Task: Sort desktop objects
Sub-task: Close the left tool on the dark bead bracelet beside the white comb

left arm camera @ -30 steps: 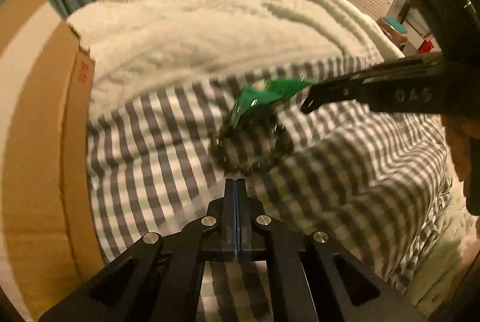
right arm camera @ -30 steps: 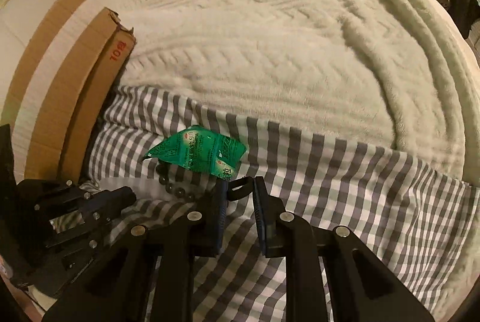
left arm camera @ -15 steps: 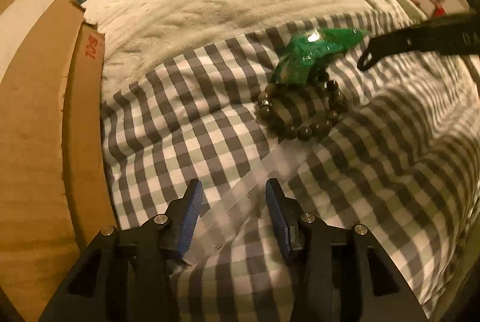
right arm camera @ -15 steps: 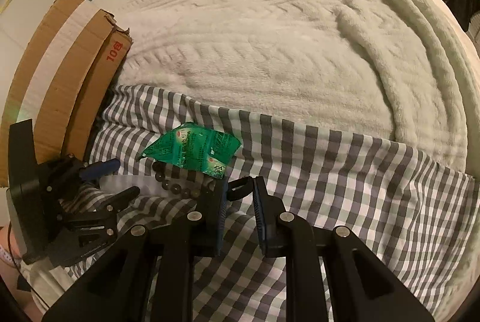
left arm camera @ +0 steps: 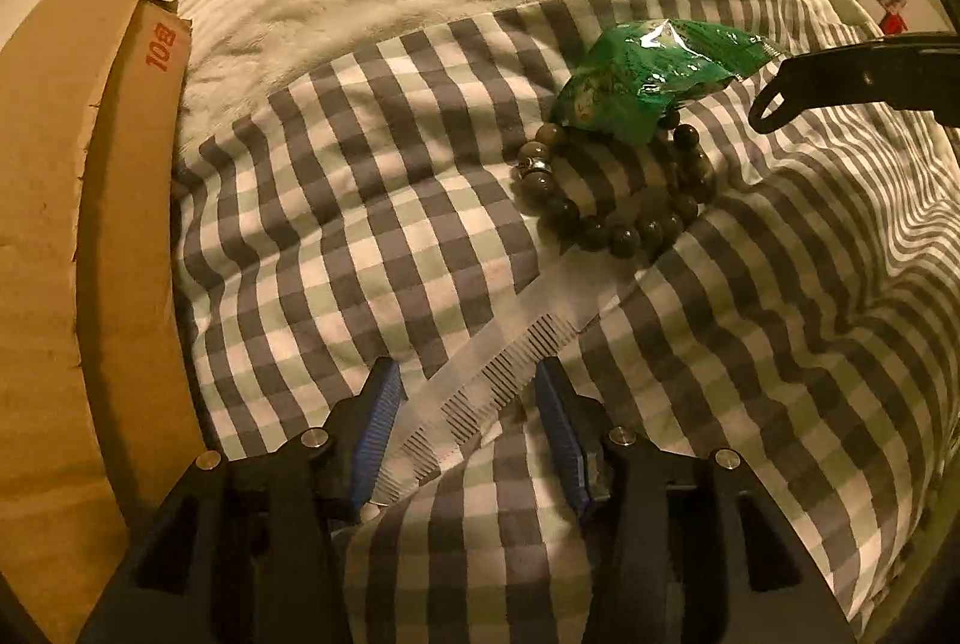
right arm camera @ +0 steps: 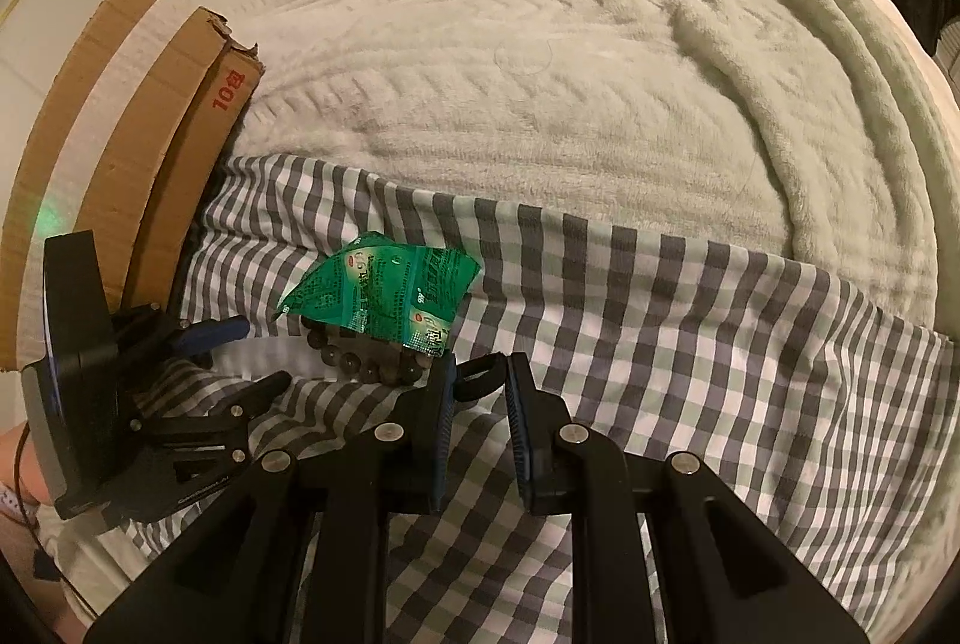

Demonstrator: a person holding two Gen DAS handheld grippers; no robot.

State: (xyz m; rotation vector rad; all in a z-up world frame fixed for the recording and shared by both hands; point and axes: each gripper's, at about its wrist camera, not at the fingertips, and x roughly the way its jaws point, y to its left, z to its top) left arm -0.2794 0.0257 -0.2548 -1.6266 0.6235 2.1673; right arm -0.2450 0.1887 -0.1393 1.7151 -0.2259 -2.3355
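bead bracelet partly under green packet; cardboard box cut off

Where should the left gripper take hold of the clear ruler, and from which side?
Grip the ruler across its narrow width near the end away from the bead bracelet, coming from above. It lies flat and slanted on the checked cloth, so only its long edges offer purchase. The left gripper, jaws just opened, already straddles that end.

On the checked cloth, the packet lies on the far edge of the bracelet, the ruler runs near-left from it, and the cardboard box stands at the left.
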